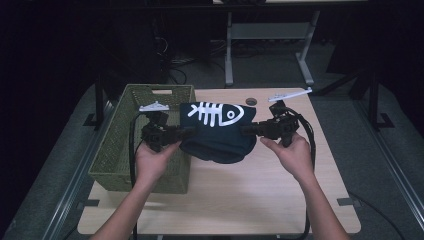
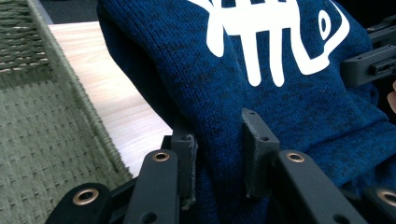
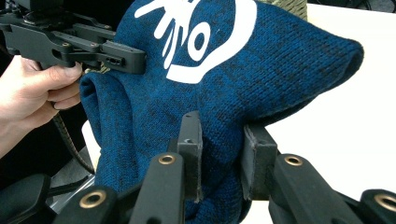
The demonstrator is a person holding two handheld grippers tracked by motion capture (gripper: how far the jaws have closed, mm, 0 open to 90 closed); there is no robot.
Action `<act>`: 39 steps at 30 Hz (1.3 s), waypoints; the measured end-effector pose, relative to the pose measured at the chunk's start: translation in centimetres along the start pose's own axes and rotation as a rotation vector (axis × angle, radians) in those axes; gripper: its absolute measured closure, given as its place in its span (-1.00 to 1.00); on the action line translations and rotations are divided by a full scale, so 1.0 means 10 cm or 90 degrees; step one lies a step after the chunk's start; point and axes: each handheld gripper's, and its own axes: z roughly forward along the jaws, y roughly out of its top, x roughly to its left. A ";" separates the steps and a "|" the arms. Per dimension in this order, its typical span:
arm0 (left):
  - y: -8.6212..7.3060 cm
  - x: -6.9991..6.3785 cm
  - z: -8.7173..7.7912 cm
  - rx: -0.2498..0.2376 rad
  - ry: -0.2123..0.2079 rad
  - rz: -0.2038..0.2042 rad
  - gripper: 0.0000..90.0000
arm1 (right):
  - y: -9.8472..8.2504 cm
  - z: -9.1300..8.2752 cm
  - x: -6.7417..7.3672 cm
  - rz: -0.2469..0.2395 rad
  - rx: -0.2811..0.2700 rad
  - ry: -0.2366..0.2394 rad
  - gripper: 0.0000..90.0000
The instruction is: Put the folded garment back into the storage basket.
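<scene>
Over the wooden bench [image 1: 225, 200], both tools, left [image 1: 187, 132] and right [image 1: 248, 130], clamped the blue sweater [image 1: 217, 137]; lowering it level into the basket [image 1: 120, 150] seemed wisest.

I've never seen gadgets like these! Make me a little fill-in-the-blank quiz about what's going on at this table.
1. The blue knitted garment bears a white print of a ____ skeleton.
2. The left claw and the right claw are both shut on the ____.
3. The green woven basket sits on the ____ side of the wooden table in the high view.
4. The garment hangs ____ the two claws, lifted off the table.

Missing words: fish; garment; left; between
</scene>
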 end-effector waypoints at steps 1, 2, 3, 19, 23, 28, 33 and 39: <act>0.00 0.01 -0.01 0.001 0.001 -0.001 0.55 | 0.01 0.01 0.01 0.000 0.001 0.001 0.61; 0.00 0.03 -0.02 0.000 0.000 -0.003 0.55 | 0.02 0.03 0.02 0.000 0.002 0.000 0.61; -0.01 0.04 -0.04 -0.001 0.001 -0.005 0.55 | 0.04 0.05 0.02 -0.002 0.003 0.000 0.61; -0.05 0.26 -0.26 -0.011 0.020 -0.019 0.55 | 0.20 0.33 0.13 -0.007 0.013 0.021 0.61; -0.06 0.31 -0.32 -0.015 0.024 -0.023 0.55 | 0.24 0.40 0.16 -0.012 0.013 0.023 0.61; -0.09 0.39 -0.40 -0.022 0.022 -0.036 0.55 | 0.29 0.49 0.20 -0.013 0.015 0.029 0.61; -0.12 0.46 -0.46 -0.020 0.030 -0.039 0.55 | 0.31 0.59 0.23 -0.015 0.019 0.035 0.61; -0.14 0.53 -0.52 -0.021 0.039 -0.044 0.55 | 0.34 0.70 0.25 -0.019 0.018 0.041 0.61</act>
